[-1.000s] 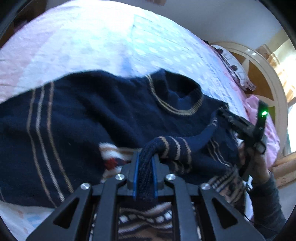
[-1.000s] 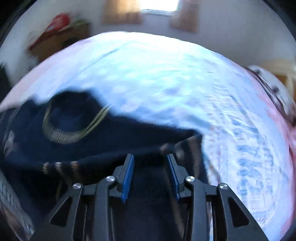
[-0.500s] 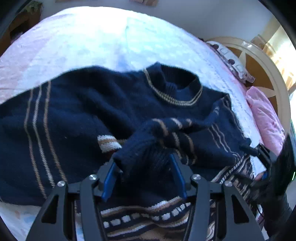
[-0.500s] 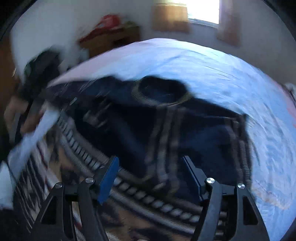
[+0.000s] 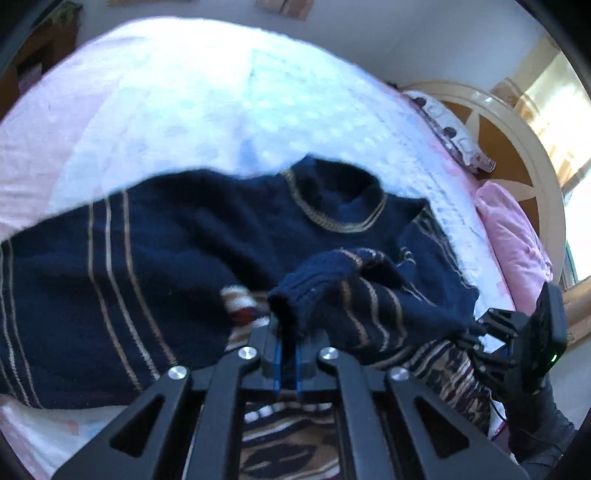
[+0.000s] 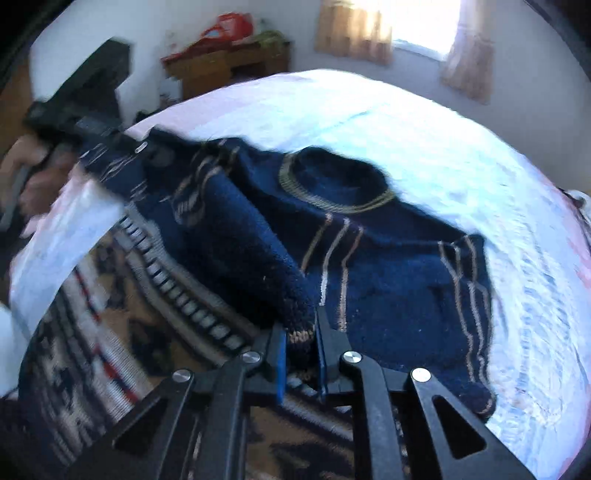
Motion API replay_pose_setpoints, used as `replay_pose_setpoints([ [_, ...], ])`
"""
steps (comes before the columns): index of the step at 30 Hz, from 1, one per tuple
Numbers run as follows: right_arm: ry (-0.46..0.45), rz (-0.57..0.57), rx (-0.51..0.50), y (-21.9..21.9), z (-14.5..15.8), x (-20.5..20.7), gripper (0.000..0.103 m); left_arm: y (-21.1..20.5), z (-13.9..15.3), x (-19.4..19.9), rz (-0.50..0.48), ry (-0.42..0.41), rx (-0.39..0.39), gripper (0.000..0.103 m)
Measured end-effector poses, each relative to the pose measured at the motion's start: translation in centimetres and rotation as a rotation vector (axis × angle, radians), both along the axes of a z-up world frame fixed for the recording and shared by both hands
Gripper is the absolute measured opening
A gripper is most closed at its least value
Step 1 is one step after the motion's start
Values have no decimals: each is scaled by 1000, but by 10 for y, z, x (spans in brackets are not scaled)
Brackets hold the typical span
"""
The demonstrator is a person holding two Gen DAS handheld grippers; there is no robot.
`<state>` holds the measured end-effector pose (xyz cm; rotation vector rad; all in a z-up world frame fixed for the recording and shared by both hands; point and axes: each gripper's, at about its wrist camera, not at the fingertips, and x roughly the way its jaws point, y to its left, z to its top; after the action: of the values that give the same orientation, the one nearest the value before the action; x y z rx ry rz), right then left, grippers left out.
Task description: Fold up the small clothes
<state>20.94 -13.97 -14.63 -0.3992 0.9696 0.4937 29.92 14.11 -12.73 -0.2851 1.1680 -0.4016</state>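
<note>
A navy knit sweater with tan stripes lies spread on the bed, collar away from me. My left gripper is shut on a bunched fold of a striped sleeve. It also shows at the upper left of the right wrist view as the left gripper, held by a hand. My right gripper has its jaws closing, and the pads press a thick navy fold of the sweater. In the left wrist view the right gripper pinches the sweater's right edge.
A brown, white and navy patterned knit lies under the sweater's near side. A cream and brown headboard, a pillow and a pink cloth stand at the right. A wooden desk and a curtained window are behind the bed.
Both grippers opened wide and closed again on sweater folds. The right gripper swung from the sweater's far edge to its near side and rolled. The left hand hardly shifted.
</note>
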Motion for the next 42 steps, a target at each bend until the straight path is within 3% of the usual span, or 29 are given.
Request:
replay_pose_setpoints([
  [2, 13, 20, -88, 10, -23, 0, 35, 1, -24, 5, 23, 76, 44, 5],
  [3, 29, 22, -97, 11, -29, 0, 50, 2, -38, 5, 26, 121, 59, 5],
  [4, 40, 13, -70, 8, -30, 3, 52, 3, -45, 4, 33, 137, 58, 6],
  [8, 74, -64, 123, -20, -7, 29, 52, 6, -41, -3, 55, 80, 65, 13],
  [12, 135, -121, 188, -21, -4, 67, 52, 5, -28, -6, 91, -3, 174, 14],
  [16, 306, -147, 335, -13, -26, 96, 52, -1, -27, -12, 75, -23, 203, 14],
  [20, 488, -169, 563, -13, -41, 112, 52, -9, -39, -17, 60, -14, 261, 15],
  [22, 535, -111, 554, -1, -40, 96, 52, -8, -40, -18, 67, -27, 261, 15],
  [24, 572, -28, 460, 17, -42, 68, 52, -10, -37, -18, 61, -55, 283, 18],
  [27, 491, 25, 335, 34, -36, 51, 52, -14, -36, -16, 65, -76, 328, 34],
  [32, 493, -142, 447, 39, -43, 106, 52, -12, -30, -14, 92, -82, 294, 34],
  [35, 342, -264, 408, 41, -52, 141, 52, -9, -32, -14, 110, -76, 311, 34],
  [37, 332, -309, 398, 42, -51, 148, 52, -7, -32, -18, 113, -74, 288, 34],
  [39, 260, -297, 403, 41, -38, 135, 52, -10, -31, -23, 90, -93, 253, 34],
  [42, 128, -232, 304, 31, -19, 90, 52, -18, -34, -23, 57, -104, 237, 31],
])
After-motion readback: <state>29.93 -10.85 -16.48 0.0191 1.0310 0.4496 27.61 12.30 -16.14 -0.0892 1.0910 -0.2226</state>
